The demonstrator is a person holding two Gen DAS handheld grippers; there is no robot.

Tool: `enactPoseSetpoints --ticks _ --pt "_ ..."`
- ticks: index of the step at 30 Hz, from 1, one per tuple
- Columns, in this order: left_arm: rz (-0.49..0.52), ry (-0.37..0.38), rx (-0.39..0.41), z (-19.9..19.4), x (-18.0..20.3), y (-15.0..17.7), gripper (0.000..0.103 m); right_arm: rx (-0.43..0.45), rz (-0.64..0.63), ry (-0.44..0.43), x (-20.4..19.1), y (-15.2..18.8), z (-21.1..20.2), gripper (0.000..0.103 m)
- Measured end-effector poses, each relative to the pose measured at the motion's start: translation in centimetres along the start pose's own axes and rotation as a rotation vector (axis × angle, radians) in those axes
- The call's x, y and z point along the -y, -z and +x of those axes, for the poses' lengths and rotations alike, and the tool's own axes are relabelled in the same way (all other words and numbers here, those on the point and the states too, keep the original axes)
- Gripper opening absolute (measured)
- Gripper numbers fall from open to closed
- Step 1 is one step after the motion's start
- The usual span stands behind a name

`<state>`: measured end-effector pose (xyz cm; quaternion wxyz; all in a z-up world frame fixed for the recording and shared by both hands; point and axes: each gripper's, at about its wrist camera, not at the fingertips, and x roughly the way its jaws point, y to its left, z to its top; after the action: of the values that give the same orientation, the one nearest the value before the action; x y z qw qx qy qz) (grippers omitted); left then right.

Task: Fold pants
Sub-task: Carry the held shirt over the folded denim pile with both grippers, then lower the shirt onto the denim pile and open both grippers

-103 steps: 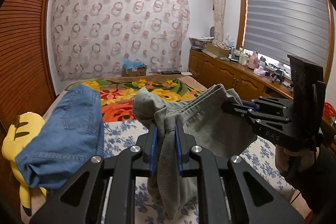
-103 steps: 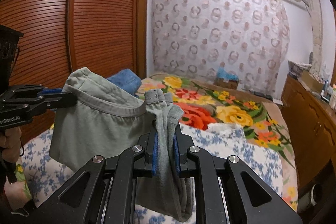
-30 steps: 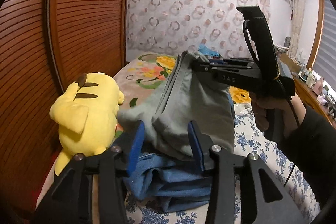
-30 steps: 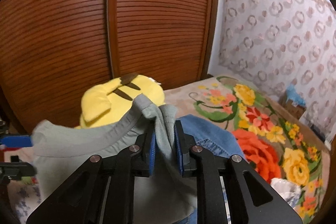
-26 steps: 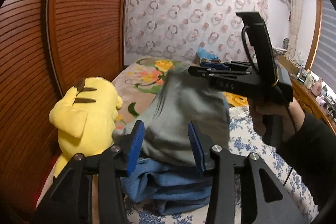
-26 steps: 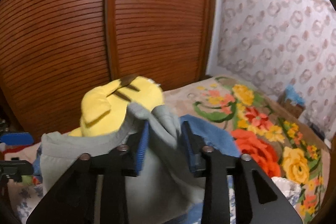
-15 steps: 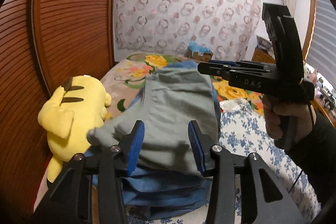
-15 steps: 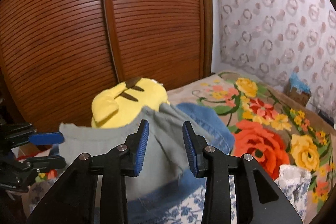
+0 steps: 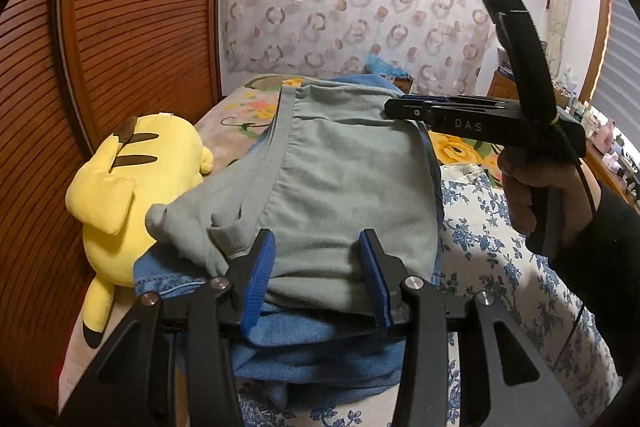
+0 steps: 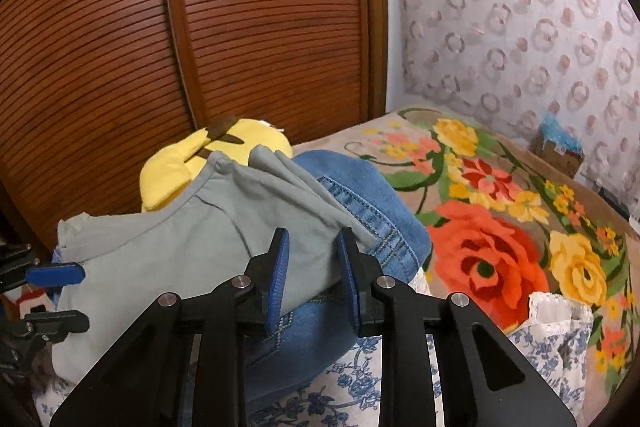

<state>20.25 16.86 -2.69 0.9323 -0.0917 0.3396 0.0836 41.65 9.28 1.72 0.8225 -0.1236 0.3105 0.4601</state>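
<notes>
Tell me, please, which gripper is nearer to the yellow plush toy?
Left. The left gripper sits at the grey pants' near end, beside the plush toy; the right gripper, jaws closing with pants fabric between them, is across the pants from it.

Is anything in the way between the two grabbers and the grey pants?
Nothing visible is. The grey pants lie folded on the blue jeans, right in front of the left gripper and the right gripper. Both stand open; the right one's jaws are closing. The yellow plush toy sits off to the side.
</notes>
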Motion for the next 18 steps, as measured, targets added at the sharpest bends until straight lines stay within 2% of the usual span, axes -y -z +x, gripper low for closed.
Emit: enactPoseSetpoints --ticks 13,18 --pt "0.012 -0.030 0.013 -1.7 0.0 0.1 0.045 0.058 0.006 -0.018 -3.1 0.6 -3.5 0.025" --pt "0.013 -0.036 0.040 -3.0 0.0 -0.2 0.059 0.071 0.015 -0.028 -4.0 1.1 -4.9 0.026"
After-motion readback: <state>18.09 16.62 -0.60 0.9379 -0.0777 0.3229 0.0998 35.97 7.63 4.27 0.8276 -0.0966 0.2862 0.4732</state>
